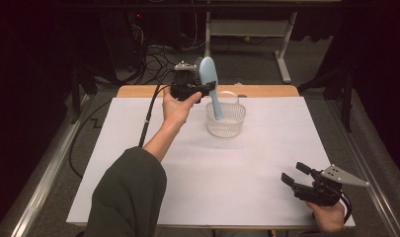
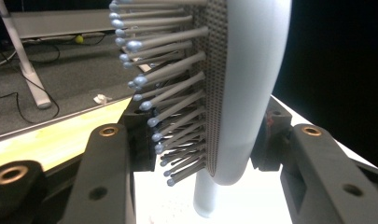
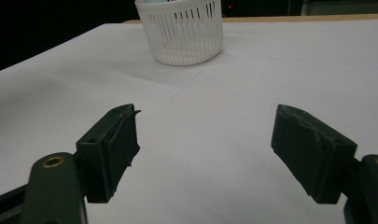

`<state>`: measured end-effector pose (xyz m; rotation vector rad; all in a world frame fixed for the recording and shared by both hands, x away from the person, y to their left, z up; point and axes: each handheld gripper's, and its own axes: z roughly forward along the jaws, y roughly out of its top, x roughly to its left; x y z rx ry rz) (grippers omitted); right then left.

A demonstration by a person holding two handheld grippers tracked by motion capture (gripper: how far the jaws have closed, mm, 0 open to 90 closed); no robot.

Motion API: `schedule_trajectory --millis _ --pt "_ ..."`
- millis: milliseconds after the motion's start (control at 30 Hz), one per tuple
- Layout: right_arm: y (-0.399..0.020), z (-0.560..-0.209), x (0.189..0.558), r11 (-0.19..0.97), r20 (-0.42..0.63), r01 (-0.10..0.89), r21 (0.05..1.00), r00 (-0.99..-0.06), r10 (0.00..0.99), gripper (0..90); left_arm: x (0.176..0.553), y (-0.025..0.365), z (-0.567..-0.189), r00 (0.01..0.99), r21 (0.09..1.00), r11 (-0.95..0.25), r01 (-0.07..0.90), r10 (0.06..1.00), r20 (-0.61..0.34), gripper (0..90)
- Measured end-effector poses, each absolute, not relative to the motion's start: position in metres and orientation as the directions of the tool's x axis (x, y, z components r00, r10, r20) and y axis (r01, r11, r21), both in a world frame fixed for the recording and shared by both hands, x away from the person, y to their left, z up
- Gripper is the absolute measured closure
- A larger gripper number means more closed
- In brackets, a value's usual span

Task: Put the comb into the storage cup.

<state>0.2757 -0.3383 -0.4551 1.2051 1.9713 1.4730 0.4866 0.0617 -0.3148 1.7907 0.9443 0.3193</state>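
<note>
A light blue hairbrush (image 1: 208, 72) stands nearly upright, head up, with its handle reaching down into a white slotted basket (image 1: 226, 126) at the back middle of the table. My left gripper (image 1: 206, 89) is shut on the brush just below the head. In the left gripper view the brush (image 2: 252, 84) with its grey bristles sits between the jaws of the left gripper (image 2: 205, 140). My right gripper (image 1: 291, 171) rests near the table's front right corner, open, with nothing between its fingers. From the right gripper (image 3: 205, 140) the basket (image 3: 184, 32) is seen farther off across the sheet.
A white sheet (image 1: 212, 177) covers the wooden table (image 1: 266, 91). Beyond the far edge lie floor cables (image 1: 155, 57) and a desk frame's leg (image 1: 284, 49). Metal rails run along both sides of the table.
</note>
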Motion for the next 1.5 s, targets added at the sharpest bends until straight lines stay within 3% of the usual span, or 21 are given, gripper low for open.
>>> schedule_trajectory --millis 1500 --pt "-0.337 -0.455 0.276 0.093 0.155 0.393 0.915 -0.555 0.817 23.2 0.489 0.025 -0.352 0.657 0.855 -0.174 0.488 0.718 -0.228 52.3"
